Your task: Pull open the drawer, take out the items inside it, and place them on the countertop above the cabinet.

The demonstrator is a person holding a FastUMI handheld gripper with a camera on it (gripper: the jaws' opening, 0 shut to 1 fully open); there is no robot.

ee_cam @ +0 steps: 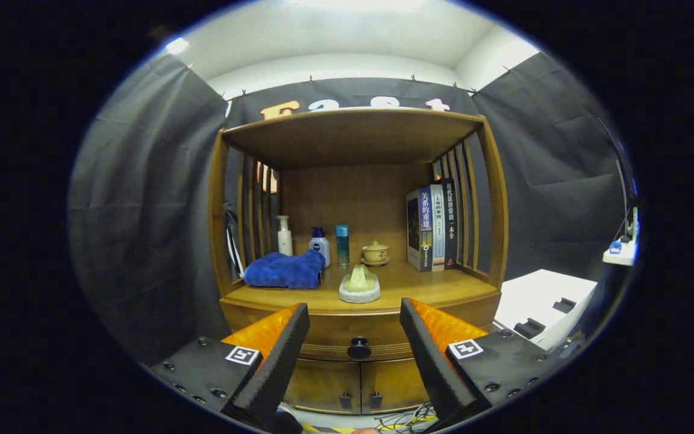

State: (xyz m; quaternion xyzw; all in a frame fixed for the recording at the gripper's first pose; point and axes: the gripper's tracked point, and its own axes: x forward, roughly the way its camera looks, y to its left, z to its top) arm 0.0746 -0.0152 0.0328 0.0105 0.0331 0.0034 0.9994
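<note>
My gripper [354, 337] hung with its fingers spread wide and nothing between them but air, aimed at the cabinet front. The drawer [353, 328] sat shut, flush under the countertop [437, 288], its dark round knob [359, 348] dead ahead at 12 o'clock, centred in the gap and some way beyond the tips. Whether anything lay inside I could not tell; a shut drawer would suit a job waiting to be opened as well as one closed up again.

On the countertop stood a blue towel [284, 269] at 11 o'clock, three bottles [319, 243] behind it, a pale soap-like lump on a dish [359, 284] just above the knob, a lidded cup [375, 252] and books [432, 228] at 1 o'clock.

I judged the knob small and rounded, so a grip off-centre could slip. The dish sat close to the counter's front lip, where a high approach might knock it. The clearest bare wood lay at 1 o'clock in front of the books; the slatted sides hemmed the shelf in left and right.
</note>
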